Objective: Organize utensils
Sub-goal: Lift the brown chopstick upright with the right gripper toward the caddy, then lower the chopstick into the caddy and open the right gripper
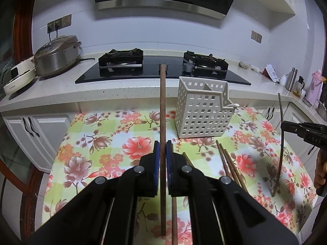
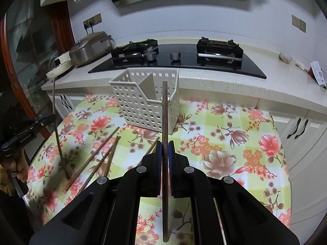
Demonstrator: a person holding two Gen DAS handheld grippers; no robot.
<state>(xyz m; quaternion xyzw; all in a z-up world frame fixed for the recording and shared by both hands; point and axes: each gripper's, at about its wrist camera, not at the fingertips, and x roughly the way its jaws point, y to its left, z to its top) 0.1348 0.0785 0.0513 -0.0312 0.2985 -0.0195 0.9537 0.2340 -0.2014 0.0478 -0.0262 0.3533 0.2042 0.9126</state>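
Our left tongs pinch one slim brown wooden chopstick mid-shaft; our right tongs pinch another. Light, stiff, slippery sticks. The white perforated plastic caddy stands at one o'clock on the floral table.

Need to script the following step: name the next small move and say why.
Probably carry the right gripper forward over the white basket and lower its chopstick in. Both grippers are shut on upright chopsticks, the basket looks empty, and more chopsticks lie on the tablecloth.
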